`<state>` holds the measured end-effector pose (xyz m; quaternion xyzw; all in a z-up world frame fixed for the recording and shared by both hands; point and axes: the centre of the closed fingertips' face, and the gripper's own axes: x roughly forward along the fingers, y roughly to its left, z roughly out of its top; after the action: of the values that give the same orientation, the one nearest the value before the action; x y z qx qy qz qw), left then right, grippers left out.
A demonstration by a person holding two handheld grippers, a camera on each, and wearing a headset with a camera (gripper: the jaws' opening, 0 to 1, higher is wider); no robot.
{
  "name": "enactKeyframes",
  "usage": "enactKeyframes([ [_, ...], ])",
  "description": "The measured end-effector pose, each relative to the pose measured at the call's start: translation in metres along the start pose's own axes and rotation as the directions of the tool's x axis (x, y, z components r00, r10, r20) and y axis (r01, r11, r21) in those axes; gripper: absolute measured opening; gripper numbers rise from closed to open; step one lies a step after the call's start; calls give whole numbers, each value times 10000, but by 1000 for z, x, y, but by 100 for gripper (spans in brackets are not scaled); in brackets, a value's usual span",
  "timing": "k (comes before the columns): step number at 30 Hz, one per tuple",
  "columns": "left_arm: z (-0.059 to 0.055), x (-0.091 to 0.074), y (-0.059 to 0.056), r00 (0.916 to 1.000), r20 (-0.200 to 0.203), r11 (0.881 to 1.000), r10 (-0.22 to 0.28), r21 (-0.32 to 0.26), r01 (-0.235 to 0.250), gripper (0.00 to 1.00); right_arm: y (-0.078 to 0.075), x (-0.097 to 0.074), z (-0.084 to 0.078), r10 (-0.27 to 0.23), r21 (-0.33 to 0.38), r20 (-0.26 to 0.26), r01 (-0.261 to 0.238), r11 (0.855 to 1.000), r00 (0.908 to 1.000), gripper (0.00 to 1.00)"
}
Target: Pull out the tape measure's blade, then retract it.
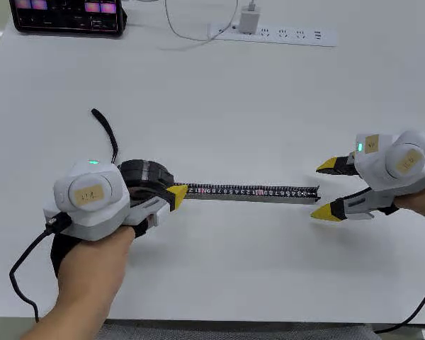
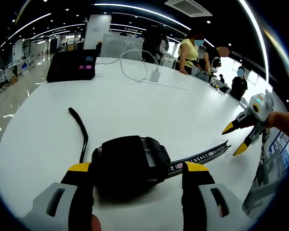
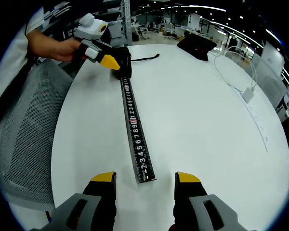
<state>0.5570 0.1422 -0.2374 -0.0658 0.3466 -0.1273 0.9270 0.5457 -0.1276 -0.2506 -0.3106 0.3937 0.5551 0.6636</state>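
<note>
Big white table (image 1: 219,85) takes up most of the head view. Left gripper (image 2: 137,169) sits lower left, jaws clamped on either side of the black tape measure case (image 1: 145,173). Right gripper (image 1: 324,189) is at the right edge with its jaws wide apart, holding nothing. The blade (image 1: 251,191) is pulled out and lies flat across the middle of the frame. Its free end stops just short of the gap between the right jaws. Dark screen (image 1: 67,14) is upper left, power strip (image 1: 283,33) top right. The case's black strap (image 1: 106,131) trails toward the upper left.
</note>
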Motion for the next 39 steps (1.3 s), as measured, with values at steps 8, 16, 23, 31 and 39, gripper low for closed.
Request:
enactKeyframes([
  [8,-1,3,3,9996,-59,9995,274,-176,-275,68,-1,3,-1,174,-355,-228,-182,9992,9996,33],
  [16,-2,3,6,9990,-67,9982,437,-405,-440,65,-2,5,-3,284,-583,-389,-306,9978,9988,26],
  [23,-2,4,8,9988,-41,9971,496,-573,-498,63,-1,7,-3,395,-649,-458,-425,9970,9982,23],
  [31,-1,3,8,9990,34,9956,449,-829,-445,63,1,9,-3,525,-682,-519,-560,9961,9973,21],
  [39,-1,4,8,9992,51,9962,388,-782,-383,63,1,10,-4,641,-725,-623,-685,9950,9960,17],
])
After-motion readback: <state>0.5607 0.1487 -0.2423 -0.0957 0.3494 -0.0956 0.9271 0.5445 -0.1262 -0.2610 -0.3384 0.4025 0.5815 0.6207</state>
